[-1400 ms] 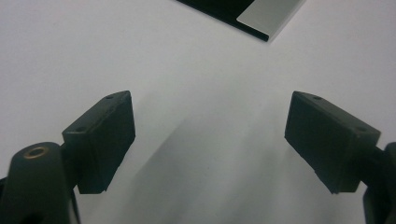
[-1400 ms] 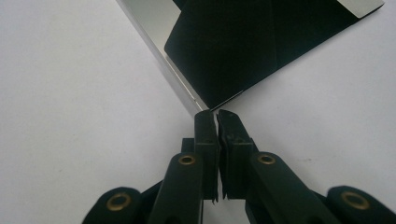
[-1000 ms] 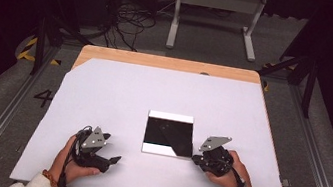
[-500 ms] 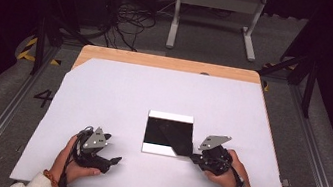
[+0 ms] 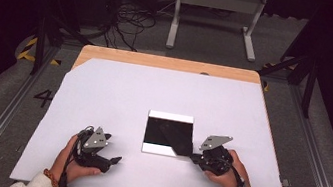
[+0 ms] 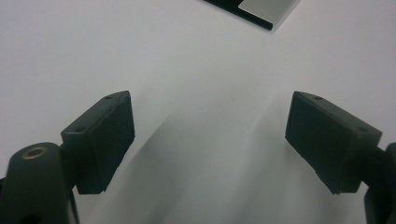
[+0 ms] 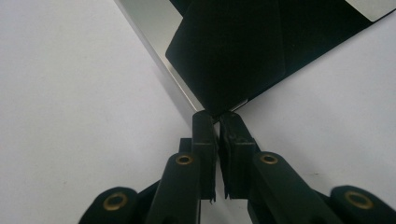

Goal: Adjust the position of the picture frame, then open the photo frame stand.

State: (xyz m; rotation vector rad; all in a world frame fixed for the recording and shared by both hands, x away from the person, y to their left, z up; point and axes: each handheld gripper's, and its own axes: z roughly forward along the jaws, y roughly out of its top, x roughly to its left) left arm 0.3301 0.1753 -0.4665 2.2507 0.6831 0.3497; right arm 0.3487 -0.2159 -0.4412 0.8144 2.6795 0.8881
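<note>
A white sheet (image 5: 117, 101) covers most of the wooden table (image 5: 169, 63). On it, a little right of the middle and toward the person's edge, lies a square black sheet (image 5: 168, 135) with white margins along its far and near sides. The right gripper (image 5: 193, 156) sits at the square's near right corner, its jaws pinched together on the tip of a black flap (image 7: 233, 56) folded in from that corner. The left gripper (image 5: 115, 159) rests on the white sheet well to the left of the square, jaws spread wide with nothing between them.
</note>
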